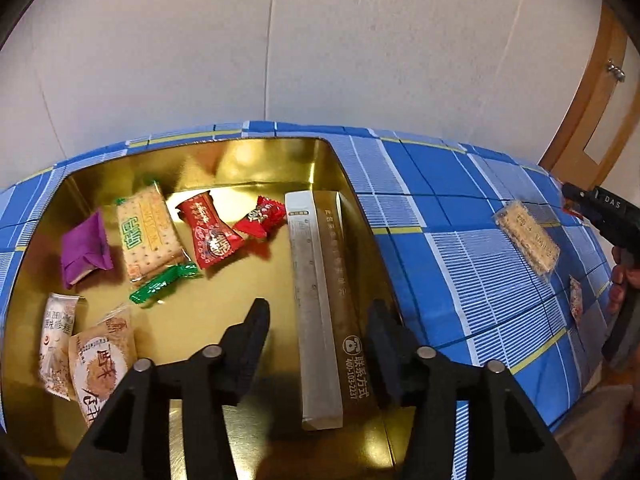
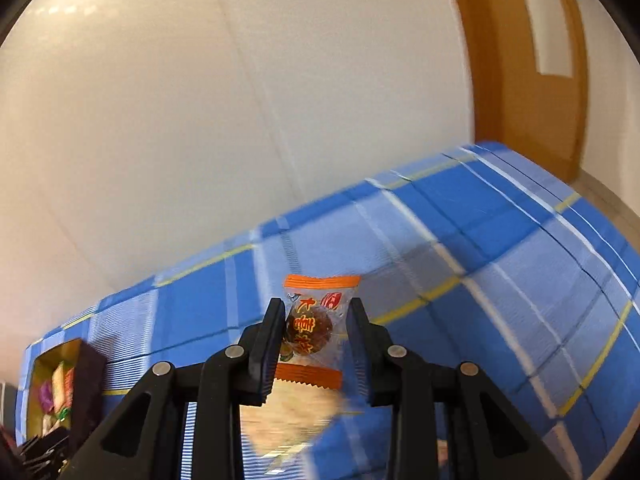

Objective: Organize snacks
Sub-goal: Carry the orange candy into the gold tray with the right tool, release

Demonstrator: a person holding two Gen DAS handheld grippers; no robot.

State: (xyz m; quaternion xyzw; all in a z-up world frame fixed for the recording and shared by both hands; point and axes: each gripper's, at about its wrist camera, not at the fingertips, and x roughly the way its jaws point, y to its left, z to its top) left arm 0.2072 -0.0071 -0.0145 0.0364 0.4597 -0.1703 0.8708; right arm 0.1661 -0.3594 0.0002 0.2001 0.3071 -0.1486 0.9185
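Left wrist view: the left gripper hangs over a gold tin on a blue checked tablecloth, jaws parted around a long silver-and-brown box lying inside without pressing it. Wrapped snacks share the tin: a cracker pack, red candies and a purple packet, while a clear-wrapped bar lies apart on the cloth. Right wrist view: the right gripper pinches an orange-edged candy above the cloth.
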